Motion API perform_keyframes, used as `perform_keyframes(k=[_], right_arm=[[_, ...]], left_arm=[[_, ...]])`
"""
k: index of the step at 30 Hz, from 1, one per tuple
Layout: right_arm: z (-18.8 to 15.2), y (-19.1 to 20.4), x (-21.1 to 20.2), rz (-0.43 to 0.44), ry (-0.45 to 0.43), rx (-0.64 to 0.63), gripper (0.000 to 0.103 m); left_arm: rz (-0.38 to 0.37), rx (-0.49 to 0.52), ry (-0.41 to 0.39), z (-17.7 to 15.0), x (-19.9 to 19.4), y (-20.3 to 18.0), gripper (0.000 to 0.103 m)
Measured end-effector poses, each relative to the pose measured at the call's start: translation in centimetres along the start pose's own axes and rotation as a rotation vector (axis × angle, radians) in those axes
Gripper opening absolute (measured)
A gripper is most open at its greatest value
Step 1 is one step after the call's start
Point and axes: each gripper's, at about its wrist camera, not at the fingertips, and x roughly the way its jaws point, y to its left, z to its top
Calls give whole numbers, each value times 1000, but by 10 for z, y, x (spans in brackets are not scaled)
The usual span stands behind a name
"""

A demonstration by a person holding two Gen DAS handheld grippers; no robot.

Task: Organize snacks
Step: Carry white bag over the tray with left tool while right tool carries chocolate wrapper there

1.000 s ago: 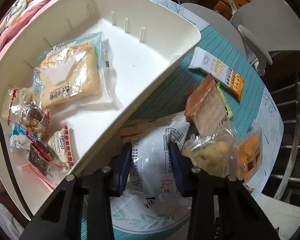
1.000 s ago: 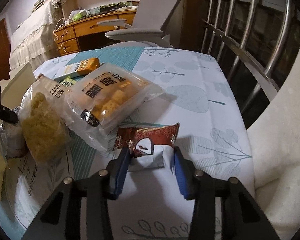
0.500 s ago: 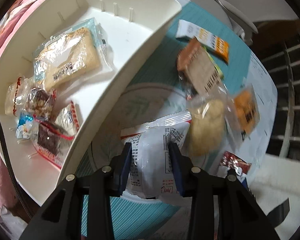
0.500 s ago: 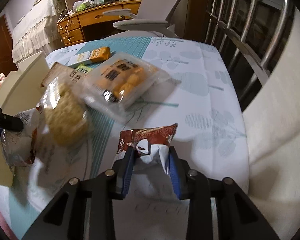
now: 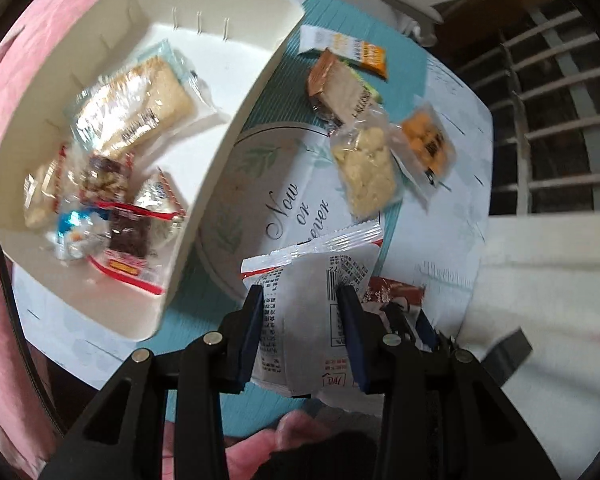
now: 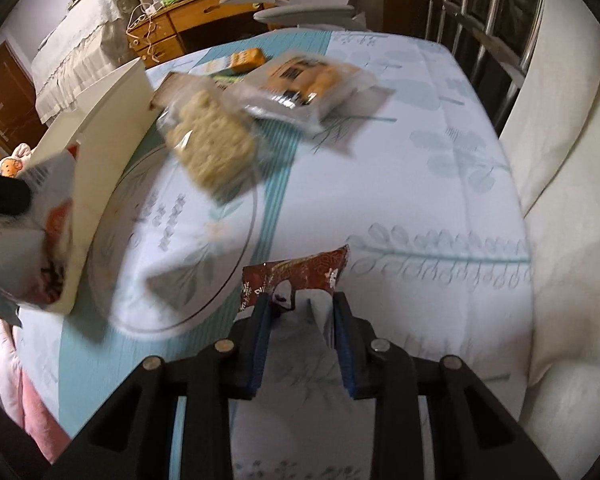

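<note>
My left gripper (image 5: 302,300) is shut on a white snack packet with red edging (image 5: 312,280) and holds it above the table, right of the white tray (image 5: 220,152). The tray holds a bread pack (image 5: 136,112) and several small snacks. My right gripper (image 6: 300,304) is shut on a dark red snack packet (image 6: 296,272), lifted off the tablecloth; that packet also shows in the left wrist view (image 5: 396,292). The white packet shows at the left edge of the right wrist view (image 6: 40,232).
On the tablecloth lie a pale crumbly snack pack (image 5: 366,168), an orange snack pack (image 5: 424,144), a brown packet (image 5: 340,88) and an orange-white bar (image 5: 344,48). A chair (image 6: 304,12) and a desk (image 6: 204,20) stand beyond the table. A metal railing (image 6: 500,32) is to the right.
Both grippers have risen and pulled back from the table with their packets. The white packet came off the table beside the tray; the right jaws closed tighter on the red packet.
</note>
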Motion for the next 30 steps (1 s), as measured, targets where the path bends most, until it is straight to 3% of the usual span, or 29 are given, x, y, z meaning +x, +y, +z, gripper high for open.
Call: perform_keyframes(k=[6, 12, 22, 30], right_arm=[[1, 13, -15, 11, -6, 11, 27], [7, 37, -33, 22, -42, -11, 22], [13, 90, -65, -20, -143, 16, 18], [19, 140, -89, 12, -240, 71, 18]], left_arm=[[-9, 102, -27, -10, -36, 14, 36], [-58, 153, -140, -9, -75, 41, 36], [-76, 189, -210, 19, -109, 99, 37], [-87, 267, -268, 46, -132, 140, 37]])
